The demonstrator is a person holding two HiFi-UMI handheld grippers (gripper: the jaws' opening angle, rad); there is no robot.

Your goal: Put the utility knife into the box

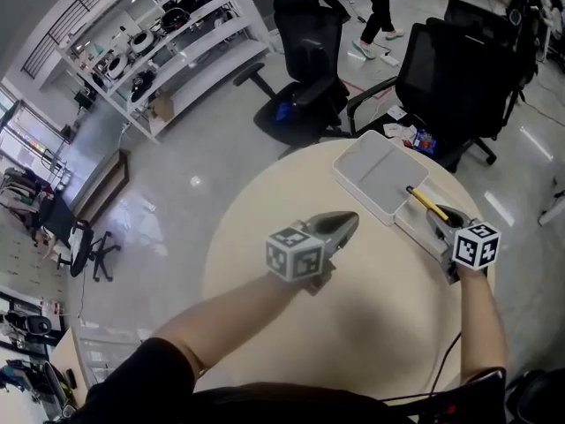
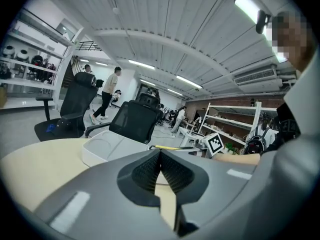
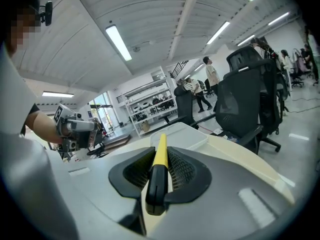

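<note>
At the far right of the round cream surface sits a shallow white rectangular plastic box, open on top, nothing visible inside.

Right claw: clamped on the utility knife, which has a yellow body and a black rear end. The right gripper view shows the knife pinched lengthwise between the ribbed pads, yellow end pointing forward toward the box. From the head view the knife's far tip sits at the box's near right edge; whether it is over the rim cannot be told.

Left claw: closed on nothing, pads meeting, hanging over mid-surface, near the box but apart from it.

Progress, as judged: pick-up done, carry nearly done. Left to do: bring the knife over the box's floor, lower it, let go. The knife is not yet in the box.
</note>
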